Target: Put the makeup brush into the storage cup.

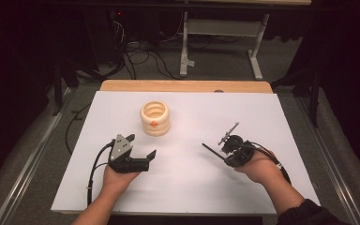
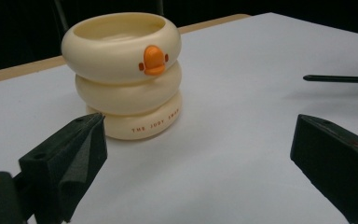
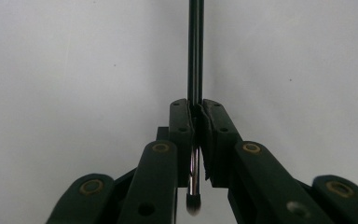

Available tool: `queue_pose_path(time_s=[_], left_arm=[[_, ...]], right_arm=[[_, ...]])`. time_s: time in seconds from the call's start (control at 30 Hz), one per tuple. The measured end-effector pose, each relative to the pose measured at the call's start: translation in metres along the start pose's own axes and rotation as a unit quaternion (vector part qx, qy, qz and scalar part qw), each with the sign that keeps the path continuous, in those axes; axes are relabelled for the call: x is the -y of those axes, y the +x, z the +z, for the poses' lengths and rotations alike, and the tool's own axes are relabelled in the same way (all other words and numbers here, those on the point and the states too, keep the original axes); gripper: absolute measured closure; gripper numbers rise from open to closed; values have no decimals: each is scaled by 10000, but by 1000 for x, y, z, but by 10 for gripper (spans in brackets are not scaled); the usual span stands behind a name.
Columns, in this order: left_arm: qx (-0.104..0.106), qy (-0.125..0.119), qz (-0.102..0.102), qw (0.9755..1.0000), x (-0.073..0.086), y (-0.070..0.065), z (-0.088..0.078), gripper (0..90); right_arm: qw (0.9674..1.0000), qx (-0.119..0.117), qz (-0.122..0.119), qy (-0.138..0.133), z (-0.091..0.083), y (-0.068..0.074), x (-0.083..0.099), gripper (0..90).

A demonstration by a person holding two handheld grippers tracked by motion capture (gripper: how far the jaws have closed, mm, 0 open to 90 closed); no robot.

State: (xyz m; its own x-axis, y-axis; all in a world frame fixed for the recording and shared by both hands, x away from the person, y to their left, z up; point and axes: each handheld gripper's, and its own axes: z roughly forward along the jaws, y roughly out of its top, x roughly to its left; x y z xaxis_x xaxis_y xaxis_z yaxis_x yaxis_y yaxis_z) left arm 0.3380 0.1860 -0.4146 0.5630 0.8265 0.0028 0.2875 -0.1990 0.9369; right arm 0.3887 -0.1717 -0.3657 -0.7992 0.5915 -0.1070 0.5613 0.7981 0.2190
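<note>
- On the white table (image 1: 192, 187), our cream duck cup (image 1: 155, 118) stands upright ahead of the left gripper (image 1: 142, 149), jaws spread.
- Our right gripper (image 1: 221, 149) clamps a thin black rod (image 1: 212, 151), pointing left.

The left gripper (image 1: 140, 149) is built of black parts, with a grey three-cornered plate (image 1: 120, 145) on top that carries small dark holes. A black cable (image 1: 93, 171) loops out from its rear. Seen up close, its fingers (image 2: 81, 149) are matt black blocks faced with dark foam pads, and a brass-coloured ring sits in the joint at the lower corner.

The right gripper (image 1: 214, 151) is black too, with a round dark body and a black cable (image 1: 281, 169) trailing behind. Its fingers (image 3: 182, 126) are flat black blocks with small screw holes, carried on black link arms with brass-coloured pins. The person's right forearm wears a dark sleeve (image 1: 309, 213); the left forearm is bare.
</note>
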Motion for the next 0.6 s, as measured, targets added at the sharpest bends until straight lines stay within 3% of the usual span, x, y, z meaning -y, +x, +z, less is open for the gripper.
queue_pose_path(time_s=[0.1,0.47,0.6], left_arm=[[51,34,-10,10000,3,0,2,43],[80,115,294,9995,9,-8,6,46],[64,191,518,9985,11,-11,7,46]], right_arm=[[10000,-31,10,7,0,2,-1,857],[9998,-104,-168,-5,1,9,-9,858],[9997,-134,-226,-28,1,12,-12,857]])
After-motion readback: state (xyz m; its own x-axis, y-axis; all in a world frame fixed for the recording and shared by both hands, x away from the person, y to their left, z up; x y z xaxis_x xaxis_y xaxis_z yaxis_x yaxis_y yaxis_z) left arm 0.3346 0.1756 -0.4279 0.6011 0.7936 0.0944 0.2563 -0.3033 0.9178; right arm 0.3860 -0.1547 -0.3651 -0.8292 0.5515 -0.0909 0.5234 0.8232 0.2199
